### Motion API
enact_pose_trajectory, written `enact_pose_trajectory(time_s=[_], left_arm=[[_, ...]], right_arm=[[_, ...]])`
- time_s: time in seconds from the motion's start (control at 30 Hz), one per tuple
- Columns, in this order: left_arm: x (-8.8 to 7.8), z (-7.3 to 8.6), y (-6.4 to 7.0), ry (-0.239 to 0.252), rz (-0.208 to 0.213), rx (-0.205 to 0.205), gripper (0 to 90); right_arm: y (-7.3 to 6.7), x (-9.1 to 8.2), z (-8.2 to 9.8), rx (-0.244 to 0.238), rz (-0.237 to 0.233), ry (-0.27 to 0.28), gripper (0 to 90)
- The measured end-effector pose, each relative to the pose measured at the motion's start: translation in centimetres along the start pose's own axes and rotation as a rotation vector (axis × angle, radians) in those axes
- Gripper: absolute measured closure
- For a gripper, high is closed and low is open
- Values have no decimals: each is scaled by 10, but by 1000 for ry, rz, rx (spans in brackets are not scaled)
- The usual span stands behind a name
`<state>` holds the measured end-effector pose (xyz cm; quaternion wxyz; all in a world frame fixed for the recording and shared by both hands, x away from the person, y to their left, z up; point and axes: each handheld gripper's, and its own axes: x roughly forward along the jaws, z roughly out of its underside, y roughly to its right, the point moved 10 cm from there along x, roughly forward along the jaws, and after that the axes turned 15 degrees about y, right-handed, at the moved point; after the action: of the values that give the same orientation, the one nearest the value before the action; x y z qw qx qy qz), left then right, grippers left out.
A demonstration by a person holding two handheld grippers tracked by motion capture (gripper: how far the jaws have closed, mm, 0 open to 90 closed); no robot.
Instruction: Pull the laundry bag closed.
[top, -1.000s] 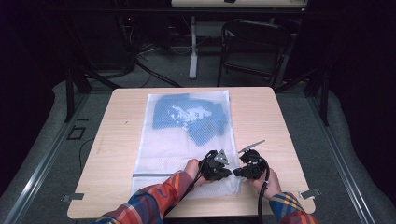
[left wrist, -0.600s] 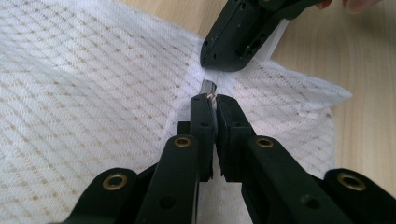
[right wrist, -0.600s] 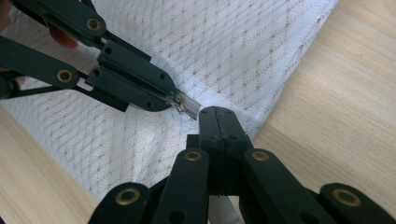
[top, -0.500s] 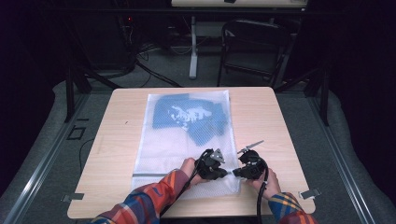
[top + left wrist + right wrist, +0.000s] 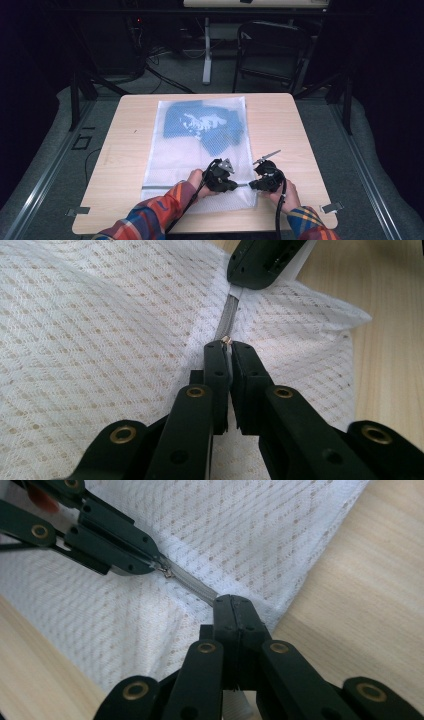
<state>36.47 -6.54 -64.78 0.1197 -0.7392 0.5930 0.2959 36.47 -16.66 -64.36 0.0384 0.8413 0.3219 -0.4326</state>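
Jaws pressed together on both: left gripper (image 5: 227, 347) pinching the zipper pull (image 5: 226, 340), right gripper (image 5: 234, 602) pinching the grey zipper tape (image 5: 192, 586) at lower centre of the high view, on a white mesh bag (image 5: 190, 150) holding blue cloth (image 5: 200, 122), flat mid-table (image 5: 125, 150).

The wooden table (image 5: 130, 150) has a light top and rounded corners. Beyond its far edge stands 1 dark chair (image 5: 272, 55) on the right, with a white post (image 5: 206, 55) to its left. Black cables (image 5: 160, 75) lie on the grey floor (image 5: 45, 165) at the far left.
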Motion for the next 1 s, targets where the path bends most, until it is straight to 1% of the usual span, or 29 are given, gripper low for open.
enact_pose_trajectory(time_s=[0.03, 0.1, 0.13, 0.17, 0.23, 0.27, 0.3, 0.33, 0.37, 0.4, 0.43, 0.47, 0.57, 0.6, 0.63, 0.67, 0.73, 0.77, 0.97, 1.0], left_arm=[[0, 0, 0, 0, 0, -2, 866], [0, 0, 0, 1, 0, -2, 866], [0, 0, 0, 1, 0, -2, 866], [0, 0, 0, 1, -1, -3, 866], [0, 0, -1, -7, -8, 0, 866], [-1, 0, -1, -7, -9, -1, 865], [-1, 0, -1, -6, -9, -2, 866], [-1, 0, -1, -7, -9, -2, 866], [0, 0, -1, -6, -9, -3, 865], [0, 0, -1, -7, -9, -2, 865], [0, 0, 0, 2, -1, -5, 866], [0, 0, 0, 2, -2, -4, 865], [0, 0, 0, 0, -5, 1, 866], [0, 0, 0, -12, -16, 9, 866], [0, 0, 0, -14, -16, 12, 866], [1, 0, 1, -4, -9, 6, 866], [0, 0, 1, -5, -9, 6, 866], [0, 0, 1, -8, -10, 5, 866], [-1, 0, 1, -15, -12, 8, 867], [-2, 1, 0, -27, -18, 13, 867]], right_arm=[[-3, 1, -2, 30, -11, 15, 900], [-6, 1, -4, 24, -29, 9, 900], [-9, 2, -5, 33, -32, 8, 900], [-11, 3, -7, 23, -27, 12, 900], [-13, 4, -9, 22, -24, 20, 900], [-16, 7, -14, 35, -39, 40, 900], [-16, 7, -14, 29, -45, 28, 900], [-18, 11, -16, 52, -45, 38, 900], [-16, 12, -13, 23, -37, 8, 900], [-19, 15, -13, 50, -46, 10, 900], [-18, 16, -13, 47, -46, 8, 900], [-18, 18, -13, 56, -42, 8, 900], [-17, 17, -12, 50, -46, -3, 900], [-18, 17, -12, 50, -47, -4, 900], [-17, 18, -12, 49, -46, -2, 900], [-17, 18, -12, 48, -47, -2, 900], [-15, 18, -11, 51, -46, -2, 900], [-14, 17, -11, 43, -50, -3, 900], [-14, 17, -11, 31, -52, -4, 900], [-14, 17, -11, 36, -50, -3, 900]])
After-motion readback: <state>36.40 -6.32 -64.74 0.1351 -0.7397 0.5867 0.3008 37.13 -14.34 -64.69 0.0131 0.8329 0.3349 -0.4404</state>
